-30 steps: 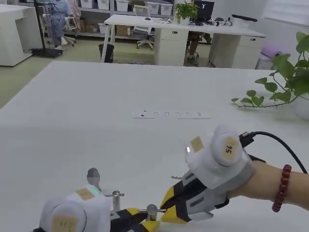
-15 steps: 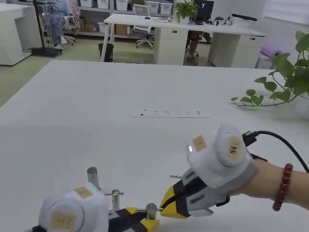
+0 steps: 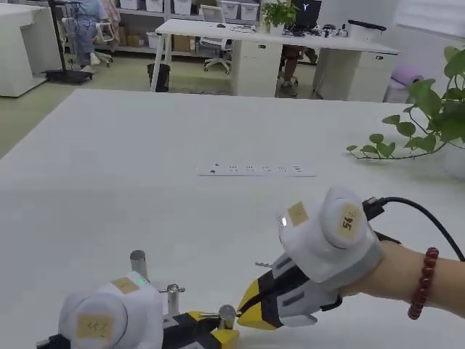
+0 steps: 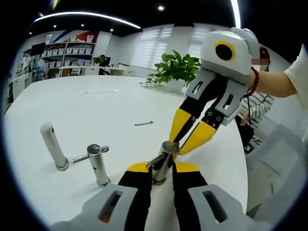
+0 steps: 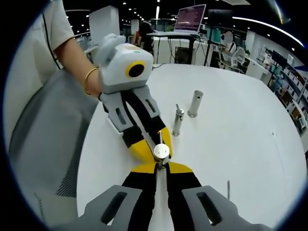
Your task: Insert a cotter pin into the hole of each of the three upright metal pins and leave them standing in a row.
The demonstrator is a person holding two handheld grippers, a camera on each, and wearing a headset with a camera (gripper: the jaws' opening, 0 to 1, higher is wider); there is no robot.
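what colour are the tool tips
Yellow, on black jaws. It shows best on the right tool in the left gripper view.

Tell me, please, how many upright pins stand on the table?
3: left pin, bare; middle pin, with a cotter pin; third pin, in the left gripper. None seem hidden.
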